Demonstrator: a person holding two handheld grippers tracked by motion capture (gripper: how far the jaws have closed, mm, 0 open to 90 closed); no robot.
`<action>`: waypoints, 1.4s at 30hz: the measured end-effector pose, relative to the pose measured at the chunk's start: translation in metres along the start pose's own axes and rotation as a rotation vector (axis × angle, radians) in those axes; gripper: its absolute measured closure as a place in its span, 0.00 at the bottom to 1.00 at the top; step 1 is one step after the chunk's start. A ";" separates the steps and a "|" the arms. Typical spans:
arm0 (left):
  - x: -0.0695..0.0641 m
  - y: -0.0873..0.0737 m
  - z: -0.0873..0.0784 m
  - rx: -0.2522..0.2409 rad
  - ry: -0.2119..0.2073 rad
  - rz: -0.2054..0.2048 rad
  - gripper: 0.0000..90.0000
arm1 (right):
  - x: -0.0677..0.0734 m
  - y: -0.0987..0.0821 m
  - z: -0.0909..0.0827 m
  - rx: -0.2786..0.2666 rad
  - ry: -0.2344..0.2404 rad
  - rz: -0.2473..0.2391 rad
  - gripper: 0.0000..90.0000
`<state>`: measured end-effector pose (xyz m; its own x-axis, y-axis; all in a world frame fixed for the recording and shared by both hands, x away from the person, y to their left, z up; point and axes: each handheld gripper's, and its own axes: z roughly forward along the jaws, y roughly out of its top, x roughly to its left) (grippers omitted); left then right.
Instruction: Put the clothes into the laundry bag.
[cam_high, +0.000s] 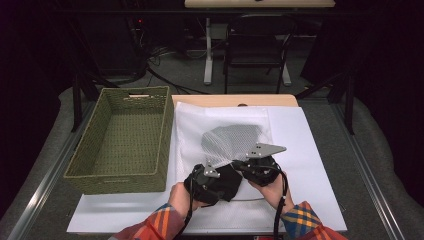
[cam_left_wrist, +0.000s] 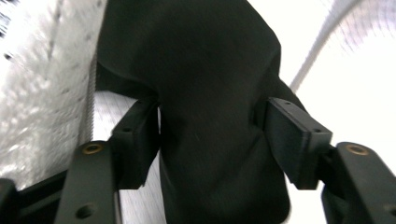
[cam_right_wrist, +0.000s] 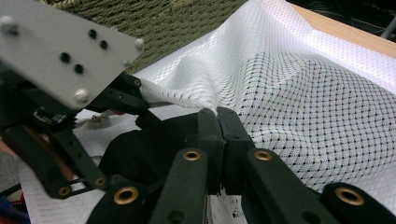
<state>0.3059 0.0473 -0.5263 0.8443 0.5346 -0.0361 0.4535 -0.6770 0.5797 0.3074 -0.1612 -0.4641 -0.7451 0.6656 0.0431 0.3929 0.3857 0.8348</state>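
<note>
A white mesh bag (cam_high: 230, 137) lies on the white table cover, its near part lifted into a grey hump. In the right gripper view my right gripper (cam_right_wrist: 218, 119) is shut on the mesh bag's (cam_right_wrist: 299, 93) edge and holds it raised. A bunched black garment (cam_high: 227, 180) sits at the bag's near opening. My left gripper (cam_left_wrist: 210, 121) is shut on this black garment (cam_left_wrist: 210, 93), one jaw on each side of the thick fold. In the high view the left gripper (cam_high: 212, 172) and right gripper (cam_high: 240, 165) are close together near the table's front.
A green woven basket (cam_high: 167, 135) stands left of the bag, its inside bare. The white cover (cam_high: 310, 150) has free room on the right. The wooden table edge (cam_high: 235, 100) shows at the back. Chairs and cables stand beyond the table.
</note>
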 end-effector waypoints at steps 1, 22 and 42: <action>0.000 -0.001 -0.002 0.011 -0.006 0.012 0.35 | 0.000 0.000 0.000 0.000 0.000 0.000 0.99; -0.009 0.000 0.017 -0.011 0.101 -0.006 0.89 | -0.001 0.001 -0.001 -0.007 0.008 0.008 0.99; 0.006 0.018 0.026 -0.080 0.238 -0.024 0.88 | -0.003 0.002 -0.003 -0.025 0.024 0.037 0.99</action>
<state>0.3271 0.0252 -0.5371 0.7381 0.6606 0.1369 0.4406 -0.6257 0.6437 0.3088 -0.1647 -0.4605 -0.7432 0.6634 0.0868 0.4071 0.3454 0.8456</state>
